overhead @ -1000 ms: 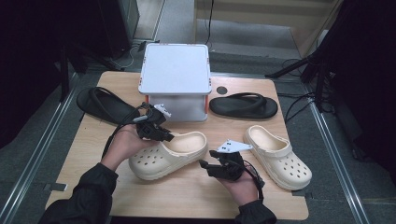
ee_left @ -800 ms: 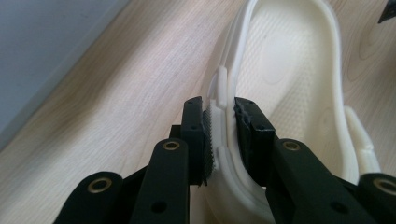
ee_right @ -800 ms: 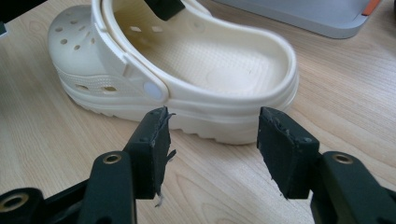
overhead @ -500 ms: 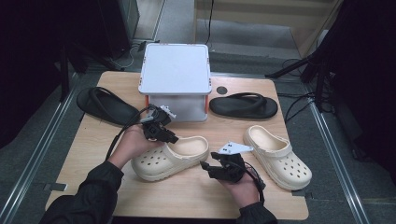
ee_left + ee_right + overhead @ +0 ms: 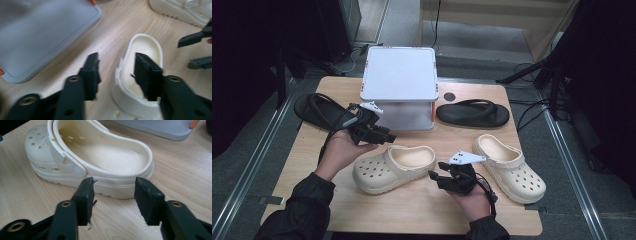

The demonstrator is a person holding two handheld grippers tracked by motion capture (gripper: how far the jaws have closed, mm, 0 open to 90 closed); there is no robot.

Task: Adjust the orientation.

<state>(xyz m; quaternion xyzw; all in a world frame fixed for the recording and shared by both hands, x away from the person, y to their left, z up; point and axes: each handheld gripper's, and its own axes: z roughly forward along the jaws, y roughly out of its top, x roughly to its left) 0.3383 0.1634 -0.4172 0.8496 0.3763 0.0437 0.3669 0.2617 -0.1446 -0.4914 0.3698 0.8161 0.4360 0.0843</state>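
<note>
My L claw (image 5: 116, 75) hangs apart over the clog (image 5: 394, 167) mid-table, nothing held. R claw (image 5: 113, 200) has been closing, jaws apart at its heel side, no grip yet. Step: approach. Next: R pinches heel wall.

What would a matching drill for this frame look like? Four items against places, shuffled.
Items:
1. grey box
2. near clog
3. far clog
4. left sandal

Places:
A. right of the right gripper
B. between the two grippers
C. table's far middle
D. behind the left gripper

Pairs: 1-C, 2-B, 3-A, 4-D
</note>
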